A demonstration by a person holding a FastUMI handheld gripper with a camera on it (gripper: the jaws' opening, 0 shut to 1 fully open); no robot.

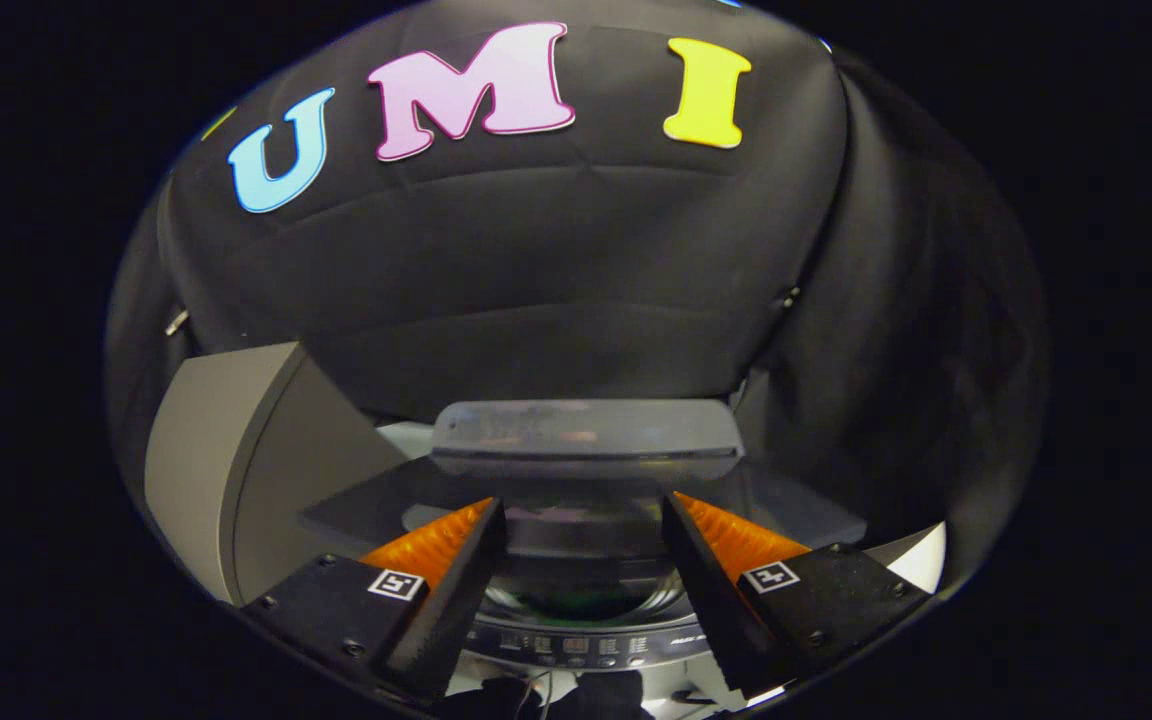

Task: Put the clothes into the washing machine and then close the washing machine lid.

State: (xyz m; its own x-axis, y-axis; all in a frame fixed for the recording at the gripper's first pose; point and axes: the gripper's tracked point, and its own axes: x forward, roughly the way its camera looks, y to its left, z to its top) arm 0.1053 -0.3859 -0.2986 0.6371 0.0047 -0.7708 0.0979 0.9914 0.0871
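Observation:
My gripper (581, 505) is open, its two fingers spread wide with nothing pressed between them. Just beyond the fingertips stands the washing machine's grey see-through lid (586, 440), partly raised, with its dark lower panel (576, 530) showing in the gap between the fingers. Under that panel I see the round drum opening (586, 595). A dim green patch lies inside it, and I cannot tell what it is. The machine's control strip (576, 645) runs below the drum, between the finger bases.
A grey box-shaped unit (236, 470) stands to the left of the machine, close to the left finger. A white surface (921, 560) shows past the right finger. The booth's black cloth wall (576, 280) hangs right behind the lid.

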